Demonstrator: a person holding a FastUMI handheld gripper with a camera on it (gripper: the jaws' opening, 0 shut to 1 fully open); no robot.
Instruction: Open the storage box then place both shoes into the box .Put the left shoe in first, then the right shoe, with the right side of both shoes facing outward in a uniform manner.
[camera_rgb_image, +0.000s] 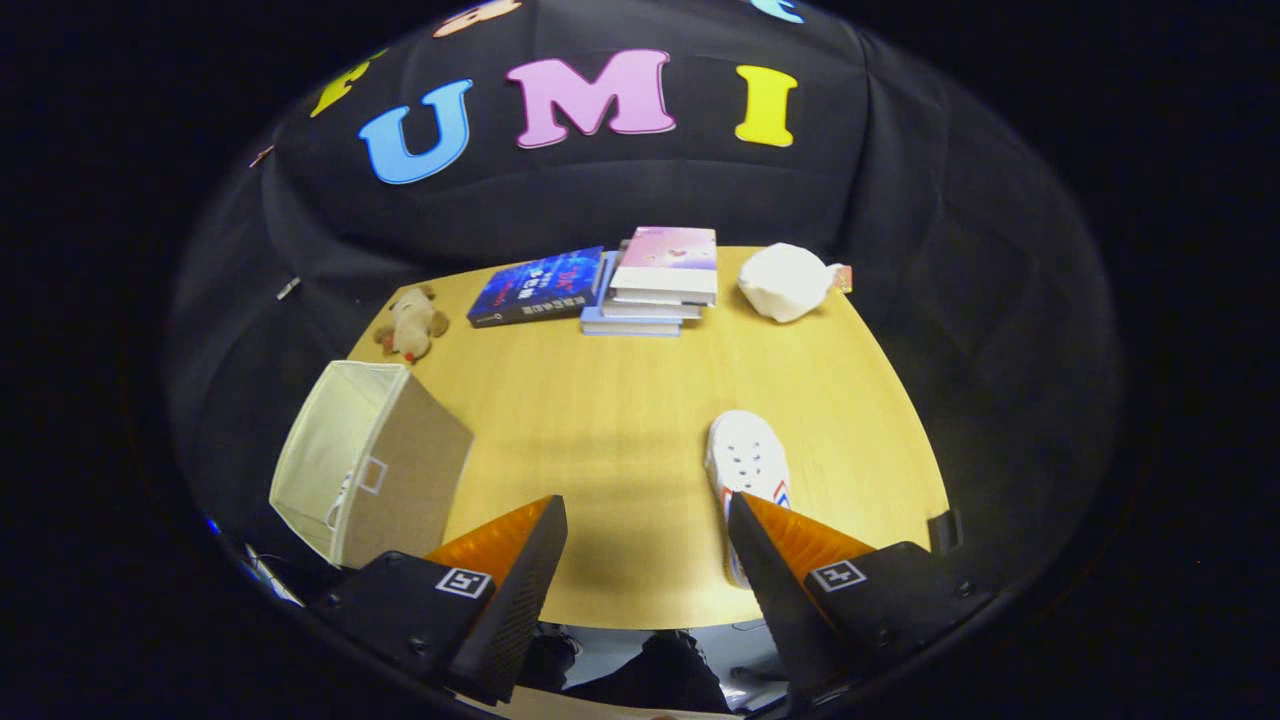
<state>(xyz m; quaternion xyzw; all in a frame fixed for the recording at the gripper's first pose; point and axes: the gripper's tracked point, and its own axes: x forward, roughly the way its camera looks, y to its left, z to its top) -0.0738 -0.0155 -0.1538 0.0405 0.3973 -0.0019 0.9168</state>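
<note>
Tongs (648, 520) are spread wide, nothing between the fingers, held above the near edge of the table (620, 420). One white shoe (745, 462) lies just ahead of the right finger, heel end partly hidden behind it; can't tell left from right shoe from here. The box (400, 470) sits beyond the left finger at the table's near-left corner, tipped with its open mouth facing left, so opening looks done. Something pale shows low inside the mouth, possibly the first shoe, too hidden to confirm. My read: either one shoe is in and one is left, or both are still to go. Count: one box, one shoe clearly seen. Beyond: one plush toy (412, 323), one loose blue book (538, 287), one stack of books (655, 280), one white bag (787, 281).
</note>
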